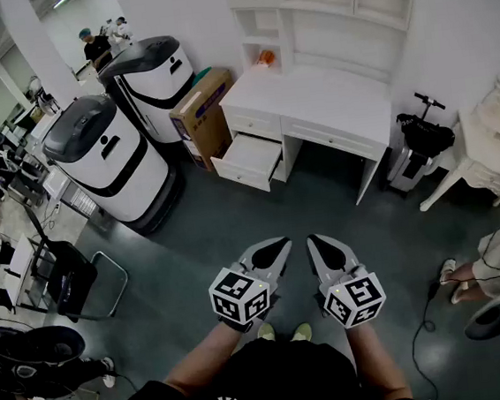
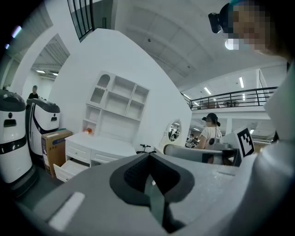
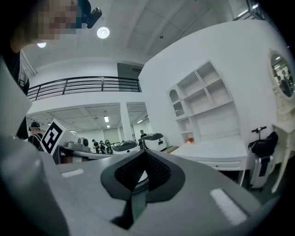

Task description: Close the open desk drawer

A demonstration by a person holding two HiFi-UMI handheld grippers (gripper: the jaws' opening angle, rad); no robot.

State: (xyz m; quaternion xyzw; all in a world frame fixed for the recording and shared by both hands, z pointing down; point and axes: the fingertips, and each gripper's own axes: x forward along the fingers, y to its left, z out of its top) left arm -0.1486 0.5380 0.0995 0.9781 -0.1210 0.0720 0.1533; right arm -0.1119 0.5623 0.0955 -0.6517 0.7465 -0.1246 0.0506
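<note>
Far ahead, open drawer (image 1: 248, 161) jutting from the left end of the white desk (image 1: 310, 99), well apart from both tools. Near, left gripper (image 1: 273, 254) and right gripper (image 1: 322, 251) side by side, jaws pressed together on nothing, probably readied for pushing. Pale desk surface; grey floor (image 1: 322, 205); cardboard box (image 1: 201, 115) far left.

Two white-and-black machines (image 1: 108, 161) stand side by side, a cardboard box (image 1: 201, 111) just beside the farther one. A scooter (image 1: 421, 137) stands near the wall (image 1: 461, 13).

Head view steeply down, gripper views low and level, all facing the distant desk (image 1: 310, 99) (shelves (image 1: 327, 0) shared too).
</note>
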